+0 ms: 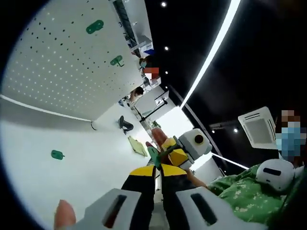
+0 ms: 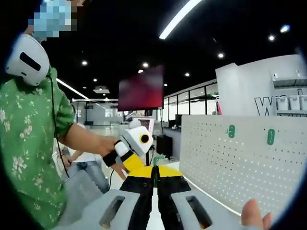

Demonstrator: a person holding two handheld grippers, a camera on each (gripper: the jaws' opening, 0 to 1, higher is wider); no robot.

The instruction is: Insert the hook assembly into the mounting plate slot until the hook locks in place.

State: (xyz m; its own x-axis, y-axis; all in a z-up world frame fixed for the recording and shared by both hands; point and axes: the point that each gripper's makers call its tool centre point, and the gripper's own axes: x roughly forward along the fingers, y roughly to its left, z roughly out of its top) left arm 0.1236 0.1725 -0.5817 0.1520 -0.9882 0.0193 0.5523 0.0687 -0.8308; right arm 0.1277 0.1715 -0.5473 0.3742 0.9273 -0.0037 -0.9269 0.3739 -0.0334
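Note:
In the left gripper view my left gripper (image 1: 158, 168) has its yellow-tipped jaws closed together on a small green hook piece (image 1: 152, 155) sticking out past the tips. My right gripper (image 1: 175, 152) comes in from the right and meets that same green piece. In the right gripper view my right gripper (image 2: 154, 173) is shut, with a green hook part (image 2: 156, 160) at its tips, and the left gripper (image 2: 128, 160) touches it from the left. Whether the green is one part or two joined parts is hidden by the jaws. Both hold it in the air.
A white pegboard (image 1: 57, 62) carries two green plates (image 1: 94, 26) (image 1: 116, 61); they also show on the pegboard (image 2: 225, 163) as plates (image 2: 231, 131) (image 2: 271, 136). Another green piece (image 1: 57, 154) lies on the white table (image 1: 72, 139). A person in a green shirt (image 2: 26, 143) stands close.

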